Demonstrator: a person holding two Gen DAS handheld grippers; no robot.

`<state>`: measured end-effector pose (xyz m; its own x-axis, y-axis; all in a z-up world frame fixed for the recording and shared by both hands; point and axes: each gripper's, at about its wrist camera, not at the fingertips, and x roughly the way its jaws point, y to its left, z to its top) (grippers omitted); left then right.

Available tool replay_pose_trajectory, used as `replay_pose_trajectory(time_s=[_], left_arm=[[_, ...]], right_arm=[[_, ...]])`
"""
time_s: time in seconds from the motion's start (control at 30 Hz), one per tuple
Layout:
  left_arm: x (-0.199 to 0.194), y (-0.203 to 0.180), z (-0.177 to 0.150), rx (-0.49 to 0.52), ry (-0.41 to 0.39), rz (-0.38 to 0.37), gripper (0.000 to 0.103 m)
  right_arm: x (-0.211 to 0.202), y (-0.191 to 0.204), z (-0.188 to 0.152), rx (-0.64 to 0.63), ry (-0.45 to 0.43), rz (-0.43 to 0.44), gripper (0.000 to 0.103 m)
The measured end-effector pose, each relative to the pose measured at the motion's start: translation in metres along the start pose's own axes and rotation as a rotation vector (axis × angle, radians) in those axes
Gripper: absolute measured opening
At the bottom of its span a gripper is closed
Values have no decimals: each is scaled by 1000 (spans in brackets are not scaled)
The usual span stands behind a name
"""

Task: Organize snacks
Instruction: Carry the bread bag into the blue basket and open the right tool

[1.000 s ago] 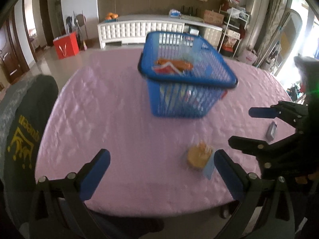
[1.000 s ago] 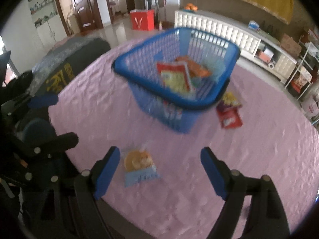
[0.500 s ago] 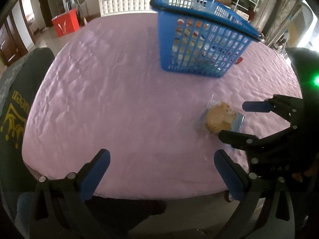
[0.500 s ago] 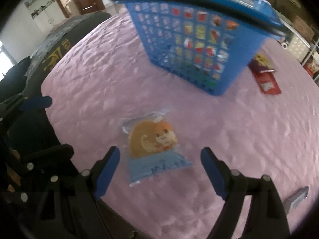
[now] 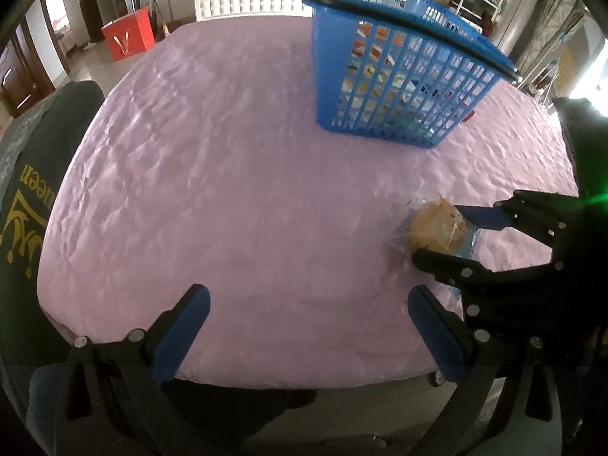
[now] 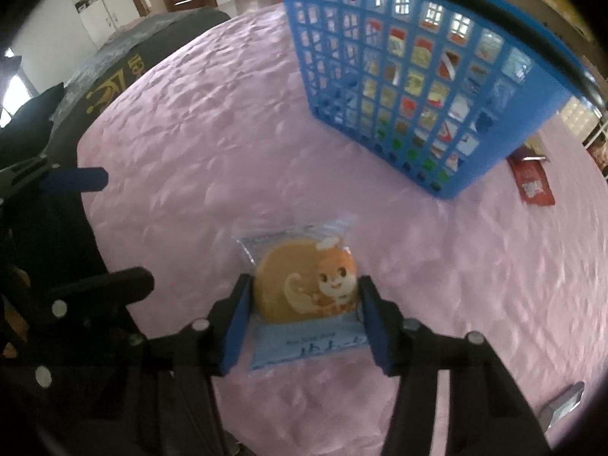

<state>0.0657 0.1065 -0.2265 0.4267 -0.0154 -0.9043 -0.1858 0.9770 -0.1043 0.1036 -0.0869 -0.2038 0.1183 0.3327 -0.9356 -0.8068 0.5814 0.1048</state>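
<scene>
The right gripper [image 6: 304, 317], jaws just closing, is clamping a cookie packet [image 6: 304, 296] near the table's [image 5: 228, 174] front edge; the left gripper [image 5: 307, 326] is hovering released. Several snacks are already sitting in the blue basket [image 6: 425, 87]; a red packet [image 6: 532, 182] beside it is still waiting.

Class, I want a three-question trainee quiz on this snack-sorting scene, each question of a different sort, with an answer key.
1. True or false: the left gripper holds a snack.
2. Multiple choice: the right gripper has just been closing around what? A) a drinks can B) the biscuit packet C) a spoon
3. Short answer: where does the red packet lie relative to the blue basket?

Key
1. False. Its jaws stand open over the bare pink tablecloth.
2. B. The packet sits between the blue pads, which appear to touch its edges.
3. On the tablecloth beside the basket, outside it, partly hidden behind its corner in the right wrist view.
</scene>
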Motion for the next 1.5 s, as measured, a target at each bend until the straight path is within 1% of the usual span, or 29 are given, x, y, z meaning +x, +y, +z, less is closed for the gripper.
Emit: replay_pose_trajectory(time_s=[0.13,0.27,0.47,0.57,0.67,0.8,0.9,1.07,1.17,1.23,1.33,1.4,1.5], left_arm=[[-13,-5,10,4,-27,-5,103],[-34,-15,25,49,-83,11,103],[-68,-32,59,95,-172,-24,103],[-84,-37,81,125,-208,-58,103],[-100,-40,107,160,-258,-38,103],[-111,-42,134,184,-293,-11,103],[-110,-41,155,196,-304,-4,103],[-87,-35,180,188,-275,11,103],[-73,-30,188,177,-253,10,103],[-66,-27,193,171,-257,2,103],[-58,-24,197,167,-237,0,103],[-54,-23,198,159,-227,-4,103],[-53,-22,196,152,-223,-15,103]], right_arm=[[-18,-3,0,-8,-50,-12,58],[-44,-11,7,0,-104,20,58],[-90,-25,24,3,-195,-26,58],[-106,-31,34,14,-220,-23,58],[-119,-40,50,43,-268,-29,58],[-132,-54,74,46,-299,-65,58],[-136,-67,91,44,-296,-93,58],[-126,-85,118,63,-268,-125,58],[-115,-91,129,71,-248,-137,59],[-109,-94,134,72,-234,-143,59],[-96,-99,139,64,-207,-157,59],[-88,-102,140,67,-189,-153,59],[-87,-106,137,79,-194,-131,59]])
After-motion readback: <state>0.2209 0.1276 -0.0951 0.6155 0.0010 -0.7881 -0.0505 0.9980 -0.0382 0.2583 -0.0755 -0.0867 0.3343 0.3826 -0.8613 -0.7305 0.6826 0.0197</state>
